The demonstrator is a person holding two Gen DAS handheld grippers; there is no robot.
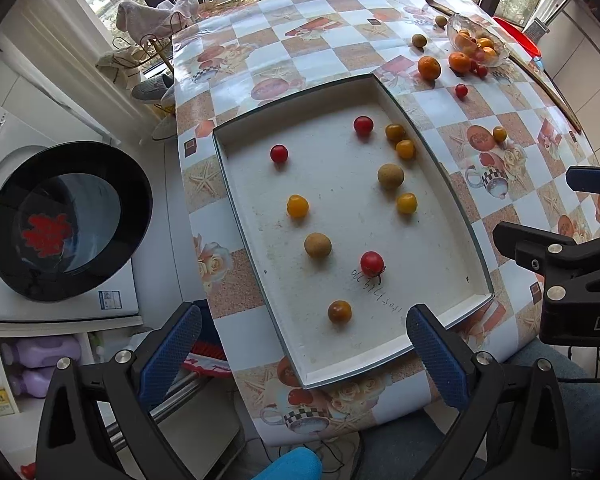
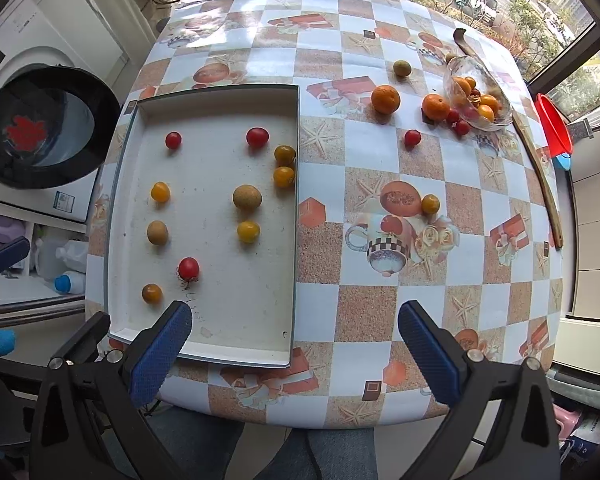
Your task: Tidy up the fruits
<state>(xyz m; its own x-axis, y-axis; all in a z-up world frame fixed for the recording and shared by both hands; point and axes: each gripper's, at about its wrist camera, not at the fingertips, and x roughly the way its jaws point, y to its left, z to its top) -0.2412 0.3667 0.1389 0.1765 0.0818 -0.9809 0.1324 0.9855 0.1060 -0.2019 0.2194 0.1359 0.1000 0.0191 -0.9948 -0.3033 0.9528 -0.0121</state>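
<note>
A white tray (image 2: 292,264) lies on the checkered table and also shows in the left wrist view (image 1: 452,200). It holds several small red, yellow and tan fruits, such as a red tomato (image 2: 188,268) and a tan fruit (image 2: 247,197). A glass bowl (image 2: 478,94) with fruits sits at the far right, with two oranges (image 2: 385,99) and loose tomatoes beside it. A yellow fruit (image 2: 430,203) lies alone on the table. My left gripper (image 1: 304,344) is open and empty over the tray's near end. My right gripper (image 2: 294,344) is open and empty at the tray's near right corner.
A washing machine with a black round door (image 1: 68,220) stands left of the table. A long wooden stick (image 2: 540,176) lies along the table's right edge, by a red basin (image 2: 552,128). The right gripper's body (image 1: 572,276) shows at the right of the left wrist view.
</note>
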